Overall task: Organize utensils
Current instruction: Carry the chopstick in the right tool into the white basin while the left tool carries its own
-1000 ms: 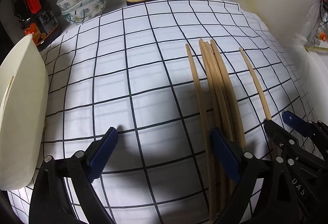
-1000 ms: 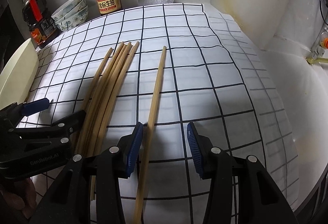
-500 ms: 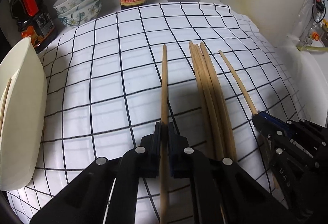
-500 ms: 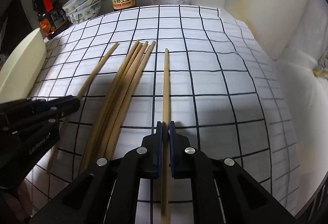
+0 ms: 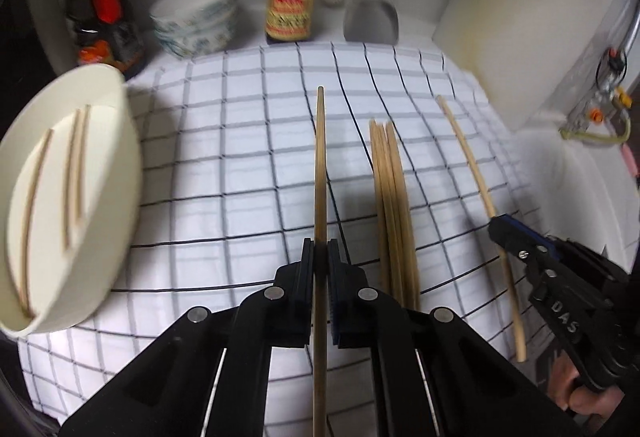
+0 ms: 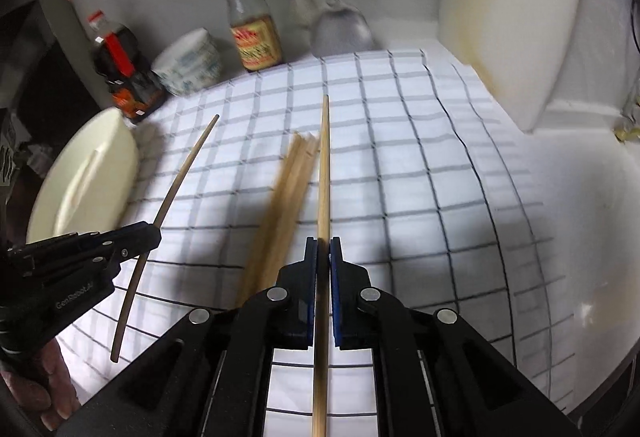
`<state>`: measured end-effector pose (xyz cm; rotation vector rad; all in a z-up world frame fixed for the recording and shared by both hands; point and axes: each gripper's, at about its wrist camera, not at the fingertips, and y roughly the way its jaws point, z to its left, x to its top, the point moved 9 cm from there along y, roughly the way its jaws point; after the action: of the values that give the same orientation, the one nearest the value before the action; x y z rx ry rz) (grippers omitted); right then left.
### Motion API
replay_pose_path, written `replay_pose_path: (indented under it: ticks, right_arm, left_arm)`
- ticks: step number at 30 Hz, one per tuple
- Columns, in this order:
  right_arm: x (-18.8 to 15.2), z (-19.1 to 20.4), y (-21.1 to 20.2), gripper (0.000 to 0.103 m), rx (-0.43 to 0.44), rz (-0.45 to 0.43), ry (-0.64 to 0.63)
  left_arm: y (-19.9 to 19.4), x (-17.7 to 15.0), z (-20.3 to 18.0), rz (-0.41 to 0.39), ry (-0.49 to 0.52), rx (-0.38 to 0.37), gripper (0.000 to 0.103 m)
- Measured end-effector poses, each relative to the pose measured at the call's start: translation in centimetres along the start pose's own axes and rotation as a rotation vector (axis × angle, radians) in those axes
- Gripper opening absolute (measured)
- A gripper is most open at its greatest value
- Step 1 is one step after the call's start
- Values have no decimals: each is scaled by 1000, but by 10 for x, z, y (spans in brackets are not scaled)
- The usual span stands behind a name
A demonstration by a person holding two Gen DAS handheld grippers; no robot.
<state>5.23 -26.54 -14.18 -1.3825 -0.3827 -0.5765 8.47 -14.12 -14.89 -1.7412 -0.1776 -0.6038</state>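
Observation:
My left gripper (image 5: 320, 257) is shut on one wooden chopstick (image 5: 320, 165), held above the checked cloth (image 5: 248, 165). My right gripper (image 6: 323, 253) is shut on another chopstick (image 6: 325, 165), also lifted. Each gripper shows in the other's view: the right gripper (image 5: 504, 233) with its chopstick (image 5: 472, 157), the left gripper (image 6: 148, 233) with its chopstick (image 6: 180, 181). A bundle of several chopsticks (image 5: 390, 197) lies on the cloth between them; it also shows in the right wrist view (image 6: 288, 189). A cream oval tray (image 5: 68, 197) at the left holds three chopsticks (image 5: 76, 165).
At the back stand a dark sauce bottle (image 5: 100, 17), stacked bowls (image 5: 196, 21), a soy sauce bottle (image 5: 290, 9) and a metal spatula (image 5: 372, 17). A cream board (image 5: 520, 37) leans at the right. A white sink area (image 5: 580, 197) lies to the right.
Both grippers shut on one chopstick each, then lifted them off the cloth. The views pulled back and up, and the tray's inside came into sight.

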Motion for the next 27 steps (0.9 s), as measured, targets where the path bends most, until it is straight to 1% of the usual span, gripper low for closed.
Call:
replay_pose_path:
  ticks: [4, 6, 9, 11, 14, 17, 20, 23, 27]
  right_arm:
    - [16, 33, -6, 6, 71, -16, -60]
    - [26, 53, -7, 6, 97, -22, -94]
    - [39, 88, -8, 6, 149, -29, -107]
    - [48, 117, -7, 6, 178, -38, -128]
    - [59, 158, 0, 6, 194, -54, -157]
    - [65, 200, 13, 6, 224, -33, -151]
    - [68, 244, 30, 6, 225, -16, -188]
    - [69, 278, 50, 6, 240, 11, -186]
    - [64, 311, 77, 6, 237, 63, -181]
  left_arm:
    - [-40, 8, 29, -59, -59, 56, 7]
    - [-58, 11, 52, -88, -101, 87, 7]
    - [-74, 13, 83, -109, -152, 121, 7]
    - [-83, 15, 112, -119, -184, 140, 7]
    - [-93, 22, 152, -141, -202, 161, 7]
    - [-96, 28, 193, -139, -216, 171, 7]
    - [-91, 31, 230, -138, -219, 177, 7]
    - [-79, 31, 255, -116, -217, 154, 7]
    - [-58, 30, 279, -85, -210, 128, 7]
